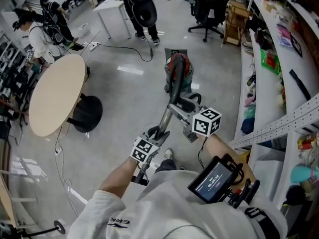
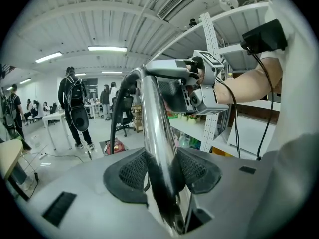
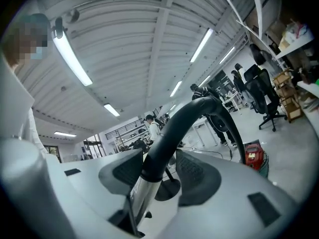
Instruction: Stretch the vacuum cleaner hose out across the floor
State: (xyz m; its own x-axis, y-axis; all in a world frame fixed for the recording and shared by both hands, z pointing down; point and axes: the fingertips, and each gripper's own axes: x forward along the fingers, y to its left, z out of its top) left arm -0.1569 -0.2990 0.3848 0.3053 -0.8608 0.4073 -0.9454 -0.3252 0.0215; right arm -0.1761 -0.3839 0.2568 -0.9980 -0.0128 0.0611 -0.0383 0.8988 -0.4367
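A red vacuum cleaner (image 1: 178,68) stands on the grey floor ahead of me. Its black hose (image 1: 175,86) arcs up from it to a chrome tube (image 1: 166,117) held above the floor. My left gripper (image 1: 149,144) is shut on the lower part of that tube; in the left gripper view both pads press the chrome tube (image 2: 154,128). My right gripper (image 1: 192,117) holds higher up, shut on the black hose cuff (image 3: 164,143) where it meets the tube. From that cuff the hose (image 3: 199,108) curves over and down to the vacuum cleaner (image 3: 252,156).
A round beige table (image 1: 57,93) on a black base stands at the left. Shelves (image 1: 279,68) packed with goods run along the right. A black office chair (image 1: 209,9), a white table (image 1: 112,6), a floor cable (image 1: 124,49) and several people lie beyond the vacuum.
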